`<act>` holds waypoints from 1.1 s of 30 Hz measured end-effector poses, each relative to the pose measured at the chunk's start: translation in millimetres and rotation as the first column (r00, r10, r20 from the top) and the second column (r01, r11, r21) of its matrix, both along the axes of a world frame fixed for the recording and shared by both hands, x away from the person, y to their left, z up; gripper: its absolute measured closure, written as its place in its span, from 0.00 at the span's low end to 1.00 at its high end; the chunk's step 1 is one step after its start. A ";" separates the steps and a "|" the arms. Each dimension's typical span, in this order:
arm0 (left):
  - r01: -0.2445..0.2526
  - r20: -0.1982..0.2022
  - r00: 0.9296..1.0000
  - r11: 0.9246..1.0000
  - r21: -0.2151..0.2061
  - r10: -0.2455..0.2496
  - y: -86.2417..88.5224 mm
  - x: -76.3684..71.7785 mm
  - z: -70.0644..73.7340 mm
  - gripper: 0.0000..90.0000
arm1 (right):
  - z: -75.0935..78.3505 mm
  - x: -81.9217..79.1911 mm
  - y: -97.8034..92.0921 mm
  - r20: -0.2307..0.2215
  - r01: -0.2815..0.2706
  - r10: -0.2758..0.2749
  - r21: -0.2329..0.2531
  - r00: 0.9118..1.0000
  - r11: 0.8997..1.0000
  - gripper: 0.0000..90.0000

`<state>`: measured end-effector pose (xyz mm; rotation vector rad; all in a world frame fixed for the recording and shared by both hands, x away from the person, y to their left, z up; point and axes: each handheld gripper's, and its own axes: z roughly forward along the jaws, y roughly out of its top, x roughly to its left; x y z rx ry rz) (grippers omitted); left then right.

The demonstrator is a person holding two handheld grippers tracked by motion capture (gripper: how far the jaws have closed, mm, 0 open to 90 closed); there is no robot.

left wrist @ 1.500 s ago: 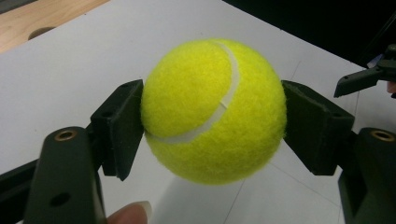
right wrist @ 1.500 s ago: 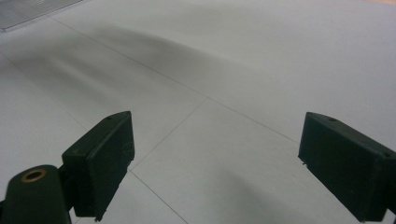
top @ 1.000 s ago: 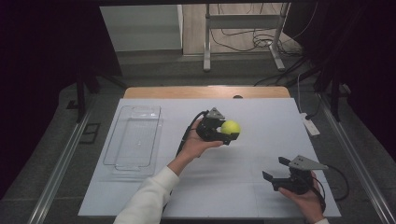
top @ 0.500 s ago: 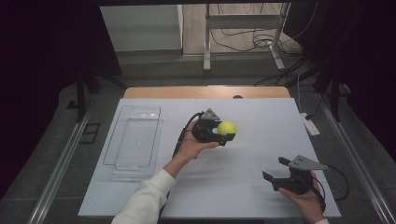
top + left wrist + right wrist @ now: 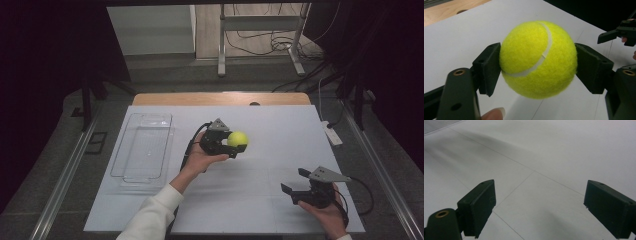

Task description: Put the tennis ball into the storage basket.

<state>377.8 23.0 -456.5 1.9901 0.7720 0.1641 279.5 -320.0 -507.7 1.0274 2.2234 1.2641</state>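
A yellow tennis ball (image 5: 238, 138) (image 5: 538, 59) with a white seam is clamped between the two black jaws of my left gripper (image 5: 236, 143) (image 5: 538, 65), held just above the white table near its middle. A hand holds that gripper from below left. My right gripper (image 5: 296, 181) (image 5: 539, 207) rests low at the front right of the table, open, with bare white surface between its jaws. In the left gripper view the right gripper (image 5: 619, 35) shows at the upper right, apart from the ball.
A clear plastic tray (image 5: 143, 150) lies at the left side of the white table sheet (image 5: 280, 130). A small white object (image 5: 333, 135) sits at the right edge. A wooden strip (image 5: 220, 98) borders the far side. Dark floor and cables lie beyond.
The left gripper with the ball has drifted slightly left and toward the person. The right gripper has stayed where it was.
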 end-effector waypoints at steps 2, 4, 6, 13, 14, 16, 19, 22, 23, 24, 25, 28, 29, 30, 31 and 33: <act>0.002 -0.001 1.000 1.000 -0.001 -0.002 0.4 -1.0 0.2 0.31 | 0.1 -0.1 -0.2 0.001 0.000 0.000 0.000 1.000 1.000 0.12; 0.003 0.001 1.000 1.000 -0.002 -0.003 1.0 -1.8 0.2 0.31 | 0.1 -0.3 -0.3 0.001 0.001 -0.001 0.000 1.000 1.000 0.12; 0.003 0.003 1.000 1.000 -0.001 -0.003 2.1 -2.4 0.1 0.31 | 0.1 -0.3 -0.5 0.000 0.002 -0.002 0.001 1.000 1.000 0.12; -0.010 0.004 1.000 1.000 -0.001 0.010 9.4 -4.4 -0.7 0.31 | 1.1 -1.0 -1.3 0.005 0.005 -0.005 0.000 1.000 1.000 0.12; -0.014 0.007 1.000 1.000 0.002 0.014 10.5 -4.8 -0.7 0.31 | 1.2 -1.3 -1.4 0.004 0.005 -0.005 0.004 1.000 1.000 0.12; -0.017 0.009 1.000 1.000 0.004 0.017 11.9 -7.0 -0.3 0.31 | 1.6 -1.5 -1.9 0.008 0.006 -0.006 0.005 1.000 1.000 0.12; -0.019 0.011 1.000 1.000 0.003 0.019 13.2 -9.4 0.8 0.31 | 1.7 -1.7 -2.7 0.009 0.008 -0.009 0.007 1.000 1.000 0.12; -0.018 0.016 1.000 1.000 0.001 0.018 13.5 -10.8 1.8 0.31 | 1.5 -1.5 -3.2 0.004 0.009 -0.009 0.007 1.000 1.000 0.12; -0.018 0.017 1.000 1.000 0.001 0.018 13.5 -11.0 2.0 0.31 | 1.5 -1.4 -3.2 0.004 0.009 -0.009 0.007 1.000 1.000 0.12; -0.018 0.017 1.000 1.000 0.001 0.018 13.5 -11.0 2.0 0.31 | 1.5 -1.4 -3.2 0.004 0.009 -0.009 0.007 1.000 1.000 0.12; -0.017 0.018 1.000 1.000 0.000 0.017 13.6 -11.1 2.2 0.31 | 1.4 -1.5 -3.1 0.004 0.009 -0.009 0.006 1.000 1.000 0.12; -0.017 0.022 1.000 1.000 0.000 0.017 14.3 -11.3 2.6 0.31 | 0.8 -1.2 -3.0 0.001 0.009 -0.009 0.005 1.000 1.000 0.12; -0.018 0.022 1.000 1.000 -0.001 0.018 14.5 -11.5 2.8 0.31 | 0.7 -1.1 -3.1 0.001 0.009 -0.009 0.005 1.000 1.000 0.12; -0.018 0.024 1.000 1.000 -0.002 0.018 15.2 -11.8 3.2 0.31 | 0.8 -1.1 -3.1 0.001 0.010 -0.010 0.006 1.000 1.000 0.12; -0.019 0.026 0.999 1.000 -0.002 0.019 15.9 -12.2 3.7 0.31 | 0.8 -1.2 -3.2 0.001 0.010 -0.010 0.006 1.000 1.000 0.12; -0.022 0.030 0.999 1.000 -0.006 0.022 17.3 -13.1 4.9 0.31 | 0.9 -1.3 -3.4 0.001 0.010 -0.010 0.007 1.000 1.000 0.12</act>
